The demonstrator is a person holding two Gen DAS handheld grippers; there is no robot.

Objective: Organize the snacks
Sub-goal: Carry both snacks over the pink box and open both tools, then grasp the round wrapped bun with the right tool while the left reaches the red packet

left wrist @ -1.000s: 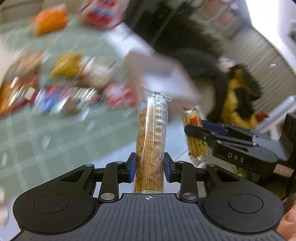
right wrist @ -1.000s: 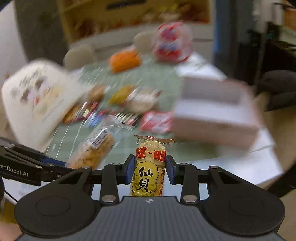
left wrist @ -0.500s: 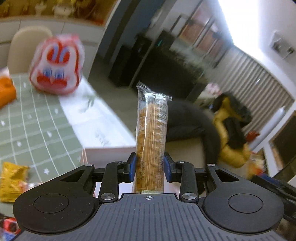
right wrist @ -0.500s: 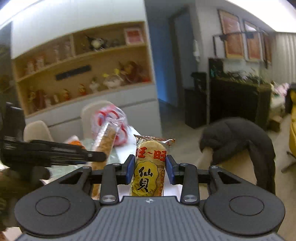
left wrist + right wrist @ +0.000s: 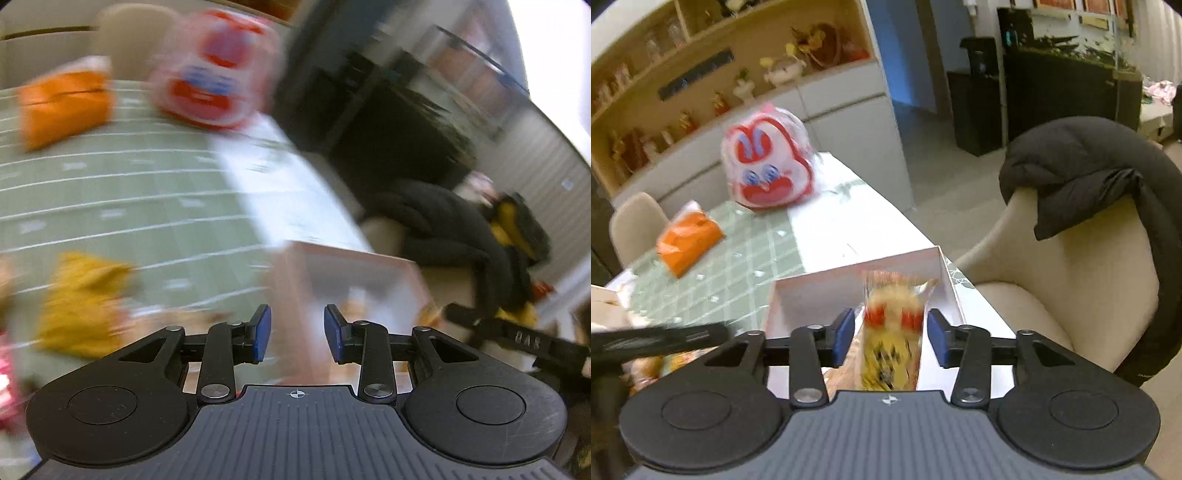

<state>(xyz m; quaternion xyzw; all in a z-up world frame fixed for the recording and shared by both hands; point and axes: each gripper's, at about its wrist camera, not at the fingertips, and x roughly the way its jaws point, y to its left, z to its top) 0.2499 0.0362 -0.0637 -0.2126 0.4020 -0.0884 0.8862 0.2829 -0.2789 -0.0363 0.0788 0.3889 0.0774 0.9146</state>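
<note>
My right gripper (image 5: 891, 336) hangs over an open white box (image 5: 857, 266) at the table's near right corner. Its jaws are opening. A yellow rice-cracker packet (image 5: 891, 328), blurred, sits between the pads without touching them and tips into the box. My left gripper (image 5: 297, 332) is open with nothing between its blue pads, beside the same box (image 5: 354, 266). A brownish pack (image 5: 844, 371) shows low in the box; I cannot tell which pack it is. One finger (image 5: 517, 338) of the right gripper crosses the left wrist view at the right.
A red-and-white rabbit bag (image 5: 768, 166) and an orange bag (image 5: 689, 240) lie on the green checked cloth (image 5: 746, 266) farther back. A yellow bag (image 5: 81, 299) lies near the left gripper. A beige chair (image 5: 1071, 295) with a black jacket stands right of the table.
The long cracker pack has left the left gripper, which swung back toward the table. The right gripper came over the box, its jaws spread, and the yellow packet slipped loose.
</note>
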